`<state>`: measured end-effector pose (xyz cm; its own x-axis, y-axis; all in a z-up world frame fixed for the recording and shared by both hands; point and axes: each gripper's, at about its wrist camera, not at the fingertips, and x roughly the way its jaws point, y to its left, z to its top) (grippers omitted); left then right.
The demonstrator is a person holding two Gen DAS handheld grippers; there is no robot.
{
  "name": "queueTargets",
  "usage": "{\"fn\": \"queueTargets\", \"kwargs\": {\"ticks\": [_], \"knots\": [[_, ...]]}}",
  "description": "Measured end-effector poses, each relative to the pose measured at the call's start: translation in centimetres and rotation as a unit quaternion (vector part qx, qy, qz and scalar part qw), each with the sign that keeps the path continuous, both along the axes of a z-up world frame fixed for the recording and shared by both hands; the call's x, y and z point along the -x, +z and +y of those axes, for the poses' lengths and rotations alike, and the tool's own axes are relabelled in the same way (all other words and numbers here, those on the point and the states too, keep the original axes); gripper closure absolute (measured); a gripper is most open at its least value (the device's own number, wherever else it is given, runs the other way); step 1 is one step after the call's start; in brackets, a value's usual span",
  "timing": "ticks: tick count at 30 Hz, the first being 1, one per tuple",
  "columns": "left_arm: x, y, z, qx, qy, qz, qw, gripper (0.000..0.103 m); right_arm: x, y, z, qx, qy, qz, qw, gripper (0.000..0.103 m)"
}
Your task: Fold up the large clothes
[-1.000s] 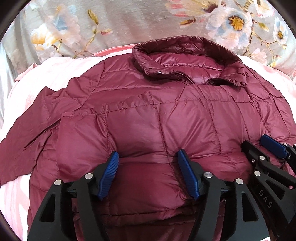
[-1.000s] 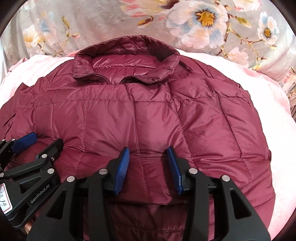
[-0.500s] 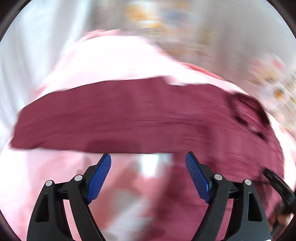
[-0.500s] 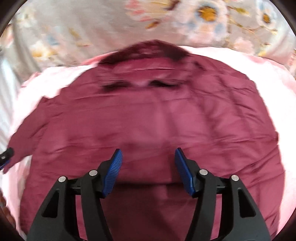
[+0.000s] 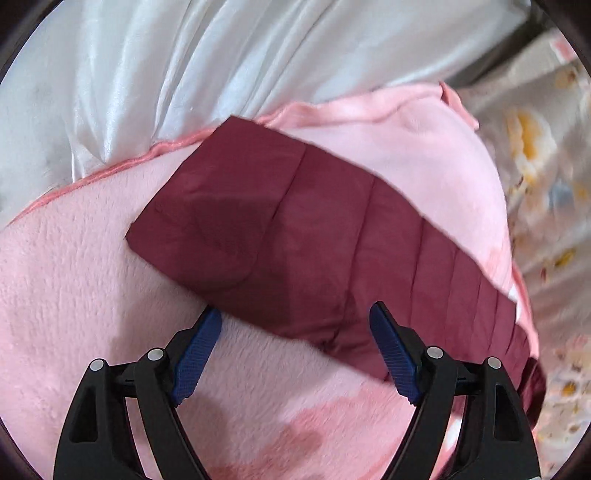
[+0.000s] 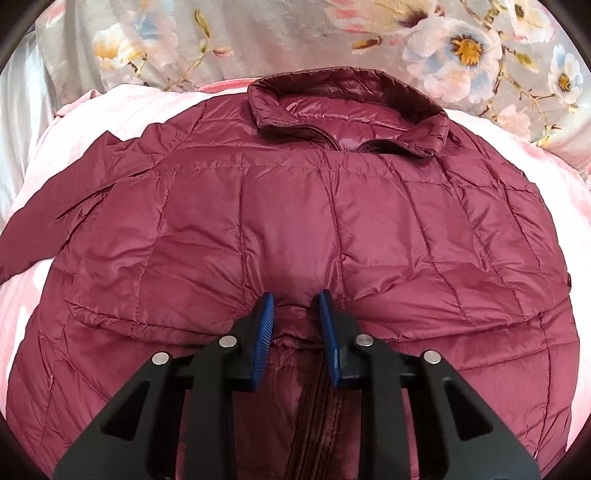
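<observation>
Across the pink blanket (image 6: pixel 546 173) lies the maroon quilted jacket (image 6: pixel 295 229), front up, collar (image 6: pixel 347 107) at the far end next to the floral fabric (image 6: pixel 332 33), zip running down the middle toward the camera. Right tongs (image 6: pixel 295 306) sit at the jacket's centre front, over a folded ridge of fabric by the zip; jaws are closing, a pinch of fabric between the blue pads, though contact with the pads cannot be confirmed. Jacket's one visible sleeve (image 5: pixel 303 236) stretches out flat from the body onto the blanket, cuff end nearest the white satin sheet (image 5: pixel 184 66). Left tongs (image 5: pixel 295 332) hover at that sleeve, spread wide, gripping nothing; the sleeve's near edge lies between the pads, neither pad pressing it. Blue pad (image 5: pixel 195 354) on one side is over bare pink blanket just beside the sleeve, the other pad over maroon fabric. Floral fabric also shows past the blanket's edge on the side away from the cuff. Left view is slightly blurred at its edges.
</observation>
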<state>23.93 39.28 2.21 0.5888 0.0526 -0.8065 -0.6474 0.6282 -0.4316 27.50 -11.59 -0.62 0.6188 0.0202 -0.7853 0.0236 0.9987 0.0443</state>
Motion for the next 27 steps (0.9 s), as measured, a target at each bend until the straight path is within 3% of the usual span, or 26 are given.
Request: {"fn": "queueTargets", "kwargs": {"ticks": [2, 4, 5, 8, 11, 15, 17, 20, 22, 23, 24, 25, 27], "knots": [[-1.0, 0.0, -0.3, 0.014, 0.000, -0.008, 0.9999, 0.029, 0.2, 0.0, -0.2, -0.007, -0.001, -0.002, 1.000, 0.079], [-2.2, 0.2, -0.7, 0.022, -0.022, -0.011, 0.9994, 0.073, 0.3, 0.1, -0.5, -0.019, -0.003, -0.003, 1.000, 0.079], [-2.8, 0.5, -1.3, 0.022, -0.035, -0.006, 0.9991, 0.103, 0.4, 0.3, -0.6, -0.023, -0.005, -0.003, 1.000, 0.079], [-4.3, 4.1, -4.5, -0.020, -0.075, -0.026, 0.9967, 0.103, 1.4, 1.0, -1.3, -0.045, -0.017, -0.004, 0.999, 0.078], [-5.4, 10.0, -9.8, -0.073, -0.138, -0.069, 0.9854, 0.103, 2.8, 1.6, -2.0, -0.064, -0.025, -0.007, 0.998, 0.078], [-6.5, 18.1, -20.5, -0.115, -0.255, -0.138, 0.9500, 0.103, 5.7, 2.9, -3.8, -0.082, -0.037, -0.023, 0.996, 0.078], [-6.3, 21.3, -27.6, -0.126, -0.326, -0.168, 0.9218, 0.103, 7.2, 3.3, -5.1, -0.086, -0.051, -0.027, 0.995, 0.078], [-5.5, 23.0, -38.4, -0.106, -0.429, -0.192, 0.8763, 0.099, 9.1, 3.3, -7.0, -0.092, -0.075, -0.025, 0.993, 0.078], [-4.8, 21.9, -43.6, -0.084, -0.472, -0.191, 0.8565, 0.072, 10.3, 3.2, -8.3, -0.092, -0.090, -0.022, 0.991, 0.077], [-4.4, 20.6, -46.0, -0.067, -0.483, -0.186, 0.8528, 0.037, 10.8, 3.1, -8.8, -0.092, -0.096, -0.021, 0.991, 0.076], [-4.1, 19.6, -47.3, -0.058, -0.483, -0.181, 0.8547, 0.019, 11.4, 3.1, -9.3, -0.090, -0.102, -0.022, 0.990, 0.073], [-3.5, 17.9, -48.7, -0.047, -0.479, -0.172, 0.8596, 0.020, 11.9, 3.2, -9.9, -0.089, -0.108, -0.024, 0.990, 0.070], [-3.1, 14.8, -50.1, -0.032, -0.491, -0.142, 0.8590, 0.020, 12.5, 3.3, -10.6, -0.085, -0.113, -0.029, 0.990, 0.058]]}}
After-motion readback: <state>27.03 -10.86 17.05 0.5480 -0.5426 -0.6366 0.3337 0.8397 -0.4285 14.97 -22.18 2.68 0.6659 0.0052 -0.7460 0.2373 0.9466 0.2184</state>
